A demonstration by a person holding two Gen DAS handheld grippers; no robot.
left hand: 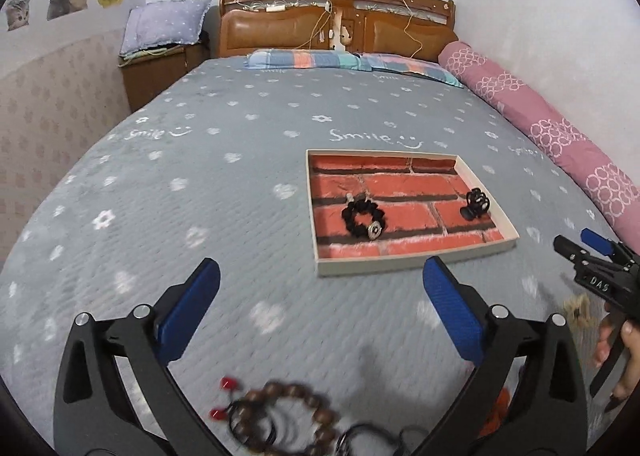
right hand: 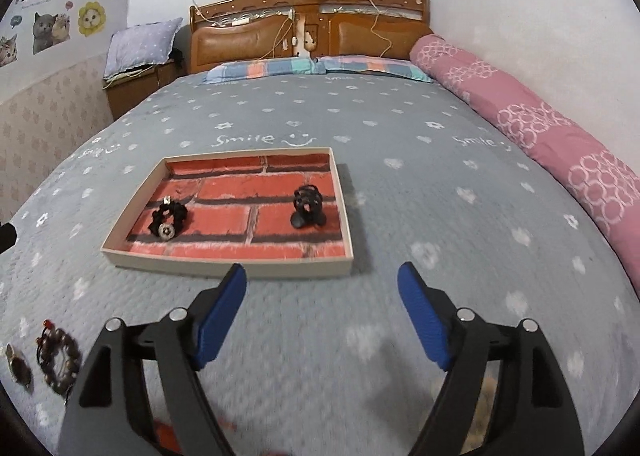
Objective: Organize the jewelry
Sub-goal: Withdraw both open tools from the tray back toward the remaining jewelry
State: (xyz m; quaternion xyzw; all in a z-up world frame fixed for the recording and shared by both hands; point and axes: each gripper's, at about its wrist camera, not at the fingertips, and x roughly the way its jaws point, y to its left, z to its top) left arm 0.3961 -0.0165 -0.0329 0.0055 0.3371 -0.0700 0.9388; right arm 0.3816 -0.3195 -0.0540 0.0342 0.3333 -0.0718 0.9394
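A shallow tray (left hand: 412, 265) lined with a red brick print lies on the grey bedspread. Inside it are a black scrunchie with a silver charm (left hand: 362, 220) and a black hair claw (left hand: 476, 204). My left gripper (left hand: 322, 272) hangs open and empty, short of the tray's near rim. A brown wooden bead bracelet (left hand: 288, 416) with black hair ties lies under it. In the right wrist view my right gripper (right hand: 323, 272) is open and empty, in front of the tray (right hand: 224, 266), scrunchie (right hand: 168, 220) and claw (right hand: 308, 206). The bracelet (right hand: 58, 360) lies far left.
A tan scrunchie (left hand: 576, 308) lies near the right gripper (left hand: 574, 239), which a hand (left hand: 624, 356) holds. Something orange (left hand: 496, 412) lies by the left gripper's right finger. A small brown clip (right hand: 18, 366) sits beside the bracelet. A pink bolster (right hand: 560, 144) lines the right edge.
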